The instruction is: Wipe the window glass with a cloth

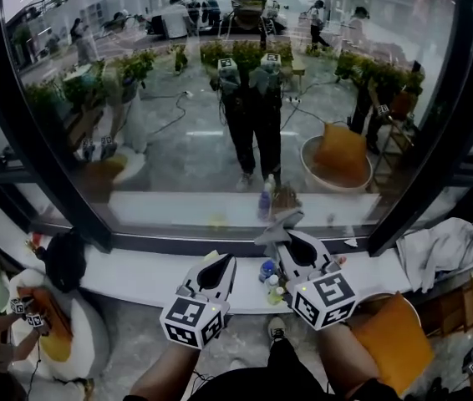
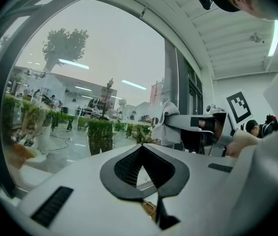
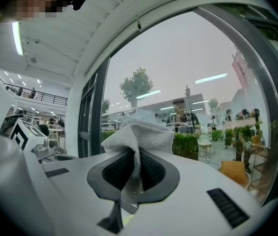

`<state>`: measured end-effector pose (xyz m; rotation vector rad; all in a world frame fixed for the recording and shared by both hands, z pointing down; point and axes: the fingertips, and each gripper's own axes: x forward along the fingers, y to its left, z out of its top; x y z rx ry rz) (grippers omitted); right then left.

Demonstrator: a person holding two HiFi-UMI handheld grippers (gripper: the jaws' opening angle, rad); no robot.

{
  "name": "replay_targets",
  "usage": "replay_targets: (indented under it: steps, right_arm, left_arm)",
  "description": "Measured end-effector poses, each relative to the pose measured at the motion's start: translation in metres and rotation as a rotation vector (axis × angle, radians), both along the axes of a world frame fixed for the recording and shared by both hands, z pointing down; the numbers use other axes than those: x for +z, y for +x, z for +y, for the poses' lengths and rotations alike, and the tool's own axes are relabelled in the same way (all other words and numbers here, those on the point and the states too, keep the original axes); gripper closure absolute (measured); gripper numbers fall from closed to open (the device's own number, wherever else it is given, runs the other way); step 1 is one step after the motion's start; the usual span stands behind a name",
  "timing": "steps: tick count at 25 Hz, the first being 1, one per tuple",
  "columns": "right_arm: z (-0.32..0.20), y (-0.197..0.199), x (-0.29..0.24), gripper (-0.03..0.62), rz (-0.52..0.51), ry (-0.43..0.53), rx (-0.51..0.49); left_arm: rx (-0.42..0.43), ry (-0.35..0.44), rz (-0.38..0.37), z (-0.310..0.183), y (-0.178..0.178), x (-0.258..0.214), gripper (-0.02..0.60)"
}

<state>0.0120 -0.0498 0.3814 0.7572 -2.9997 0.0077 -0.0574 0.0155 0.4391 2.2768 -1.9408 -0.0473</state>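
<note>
Window glass (image 1: 178,140), white sill (image 1: 136,276), clamped cloth (image 3: 140,134)

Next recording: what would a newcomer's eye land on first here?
The large window glass fills the head view, reflecting the person. Before it, the right gripper is shut on a grey mesh cloth bunched above its jaws. The left gripper beside it is shut with nothing in it.

**White handheld grippers with black-lined jaws**

The left gripper (image 1: 218,261) and the right gripper (image 1: 287,236) are each cased in a smooth white shell that tapers toward the jaws. The jaws are lined with black ribbed pads (image 2: 129,168), and a black slotted inset (image 2: 53,205) is set into the shell. A cube (image 1: 192,320) with black-and-white square markers is carried at each rear end. Below them, dark trousers (image 1: 249,387) and a pale shoe (image 1: 277,328) are worn.
</note>
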Motion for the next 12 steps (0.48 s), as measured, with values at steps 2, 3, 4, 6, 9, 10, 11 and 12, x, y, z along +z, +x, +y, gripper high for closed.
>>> replay_targets:
  steps: [2, 3, 4, 6, 9, 10, 11, 12]
  right_arm:
    - [-0.017, -0.009, 0.0, 0.554, 0.001, 0.007, -0.008]
    - [-0.025, -0.014, 0.0, 0.555, 0.001, 0.009, -0.011]
    - [-0.033, -0.02, -0.001, 0.556, 0.002, 0.013, -0.016]
    - [-0.047, -0.031, -0.005, 0.556, 0.006, 0.022, -0.032]
    - [-0.071, -0.046, -0.012, 0.555, 0.009, 0.036, -0.059]
    - [-0.079, -0.05, -0.014, 0.555, 0.009, 0.039, -0.068]
    - [-0.087, -0.054, -0.016, 0.556, 0.008, 0.042, -0.077]
    - [-0.096, -0.058, -0.017, 0.555, 0.009, 0.045, -0.085]
  left_arm:
    - [-0.015, 0.001, -0.004, -0.013, -0.007, 0.002, 0.574]
    - [-0.024, 0.001, -0.005, -0.019, -0.011, 0.002, 0.574]
    - [-0.032, 0.001, -0.005, -0.024, -0.015, 0.002, 0.574]
    - [-0.05, 0.0, -0.005, -0.036, -0.022, -0.001, 0.574]
    - [-0.077, -0.003, -0.009, -0.057, -0.031, -0.004, 0.574]
    - [-0.087, -0.001, -0.01, -0.065, -0.034, -0.006, 0.574]
    - [-0.096, 0.0, -0.011, -0.073, -0.037, -0.007, 0.574]
    - [-0.105, 0.0, -0.011, -0.081, -0.039, -0.008, 0.574]
